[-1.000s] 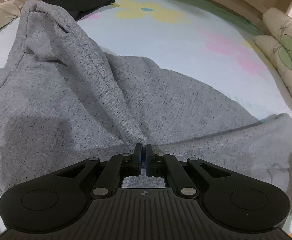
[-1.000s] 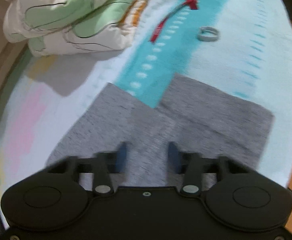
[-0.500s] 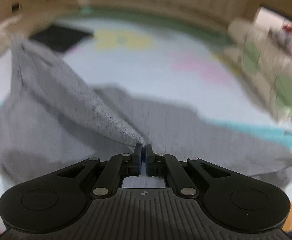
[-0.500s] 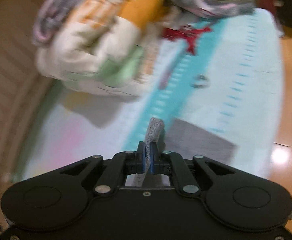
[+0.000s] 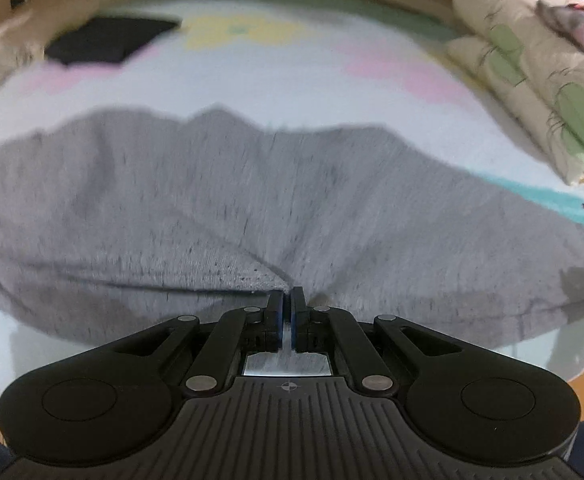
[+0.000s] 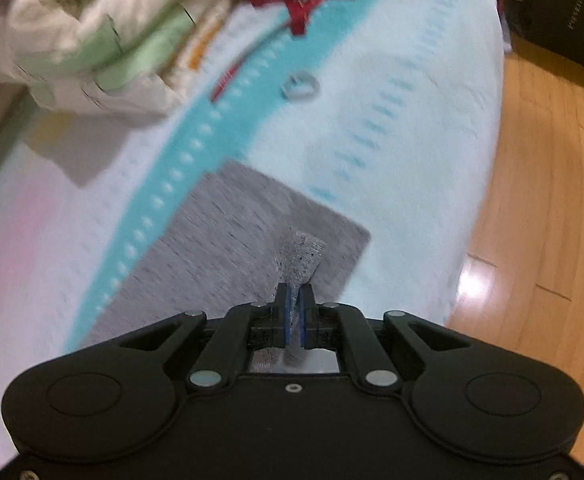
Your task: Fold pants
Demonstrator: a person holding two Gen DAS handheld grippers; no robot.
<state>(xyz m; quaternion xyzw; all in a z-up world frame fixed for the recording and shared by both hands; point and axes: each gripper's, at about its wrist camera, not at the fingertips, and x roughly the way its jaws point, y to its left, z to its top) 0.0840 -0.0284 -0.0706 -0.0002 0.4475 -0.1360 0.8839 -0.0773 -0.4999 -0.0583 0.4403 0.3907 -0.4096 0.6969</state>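
Observation:
Grey speckled pants (image 5: 251,200) lie across a pale patterned bed sheet (image 5: 275,80). My left gripper (image 5: 286,294) is shut on a pinched edge of the pants near their front edge. In the right wrist view a flat pant leg (image 6: 231,240) lies on the sheet, and my right gripper (image 6: 294,292) is shut on a raised fold of the grey cloth. Both views are motion-blurred.
A folded black garment (image 5: 107,38) lies at the far left of the bed. A rolled cream and green quilt (image 5: 540,88) lies along the right side, also in the right wrist view (image 6: 91,36). A small grey ring (image 6: 300,86) lies on the sheet. Wooden floor (image 6: 544,200) lies right of the bed edge.
The right gripper went from open over the pant legs to shut on a fold and lifted it. The left gripper, still shut, lowered its raised cloth so the pants lie flatter.

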